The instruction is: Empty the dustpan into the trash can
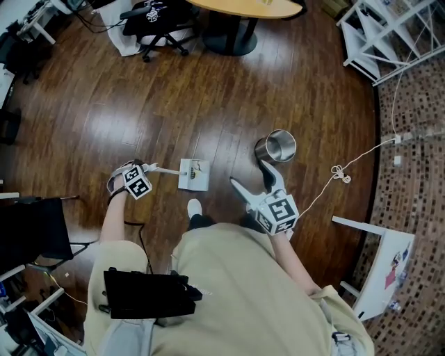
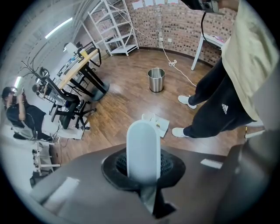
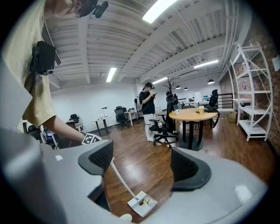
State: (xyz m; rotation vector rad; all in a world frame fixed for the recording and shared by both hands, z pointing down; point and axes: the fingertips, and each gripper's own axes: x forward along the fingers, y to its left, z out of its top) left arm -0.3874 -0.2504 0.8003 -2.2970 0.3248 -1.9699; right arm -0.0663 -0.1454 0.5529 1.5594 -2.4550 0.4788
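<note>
the room is bright and evenly lit. ceiling tube lights (image 3: 162, 9) blow out to white in the right gripper view. the dark wood floor (image 1: 118, 118) shows soft pale glare and only faint shadows. both gripper views are fisheye, bent at the rim, with black corners. the dustpan handle (image 2: 143, 151), close to the left lens, is blurred.

The left gripper (image 1: 148, 170), at the head view's middle left, is pointing steeply down and clamping the dustpan handle (image 2: 142, 148) between closed jaws. The right gripper (image 1: 256, 182), just right of centre, is reaching forward and holding its jaws apart, gripping nothing.
</note>
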